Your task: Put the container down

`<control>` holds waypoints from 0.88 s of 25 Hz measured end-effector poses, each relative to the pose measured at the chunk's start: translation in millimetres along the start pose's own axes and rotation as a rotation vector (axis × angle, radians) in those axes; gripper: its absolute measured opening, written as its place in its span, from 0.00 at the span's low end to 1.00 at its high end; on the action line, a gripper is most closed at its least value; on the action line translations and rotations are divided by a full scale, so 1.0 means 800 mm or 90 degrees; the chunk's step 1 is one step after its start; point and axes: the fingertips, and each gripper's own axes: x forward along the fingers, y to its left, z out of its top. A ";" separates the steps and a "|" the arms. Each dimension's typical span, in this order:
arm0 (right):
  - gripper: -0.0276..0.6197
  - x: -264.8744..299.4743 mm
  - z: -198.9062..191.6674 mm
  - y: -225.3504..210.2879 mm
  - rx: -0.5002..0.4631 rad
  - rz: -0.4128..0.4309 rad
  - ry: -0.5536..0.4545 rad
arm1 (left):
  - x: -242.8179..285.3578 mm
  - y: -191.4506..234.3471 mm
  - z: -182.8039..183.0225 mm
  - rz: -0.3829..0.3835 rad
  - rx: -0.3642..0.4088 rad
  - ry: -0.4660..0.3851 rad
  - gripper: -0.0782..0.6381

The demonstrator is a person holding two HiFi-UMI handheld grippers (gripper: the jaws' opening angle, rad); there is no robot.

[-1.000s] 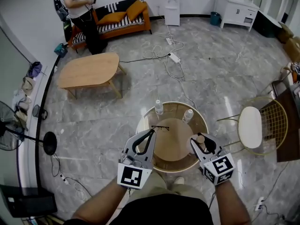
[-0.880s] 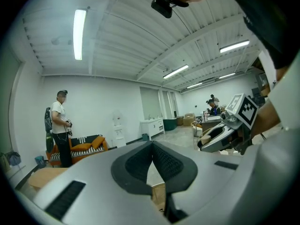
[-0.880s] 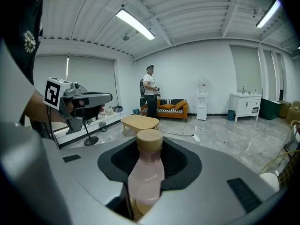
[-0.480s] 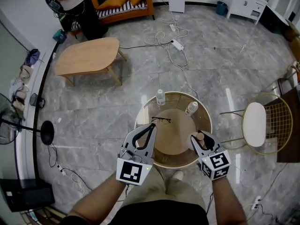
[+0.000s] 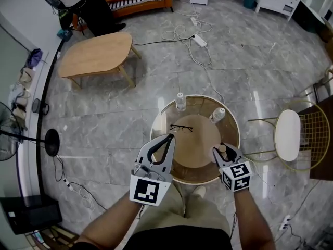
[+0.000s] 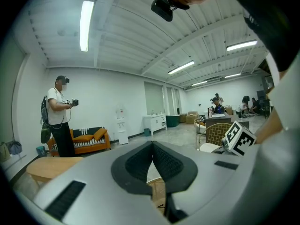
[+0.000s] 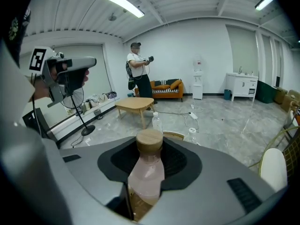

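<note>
One round table (image 5: 158,124) with a glass ring around a wooden middle is seen below. Two grippers are held over its near edge. The left gripper (image 5: 167,139) is seen with its jaws brought together and nothing between them. The right gripper (image 7: 150,149) is clamped on the one container (image 7: 149,170), a small bottle closed by a tan cap; a pale pink fill is seen through its wall. It is held upright over the table's near right part. Two clear bottles (image 5: 180,101) (image 5: 218,114) are stood at the far rim; their contents cannot be made out. One pair of glasses (image 5: 180,128) is laid between them and the left gripper.
</note>
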 end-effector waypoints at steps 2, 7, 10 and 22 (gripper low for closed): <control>0.27 0.014 -0.014 -0.005 0.000 -0.001 0.014 | 0.001 0.003 -0.007 0.002 0.001 0.004 0.13; 0.27 0.043 -0.042 -0.017 0.008 -0.006 0.042 | 0.008 0.010 -0.024 0.009 -0.007 0.004 0.13; 0.27 0.060 -0.056 -0.021 0.014 -0.006 0.053 | 0.013 0.009 -0.035 0.003 -0.001 0.010 0.13; 0.27 0.121 -0.119 -0.052 0.025 -0.022 0.114 | 0.050 0.009 -0.085 -0.017 -0.002 0.031 0.13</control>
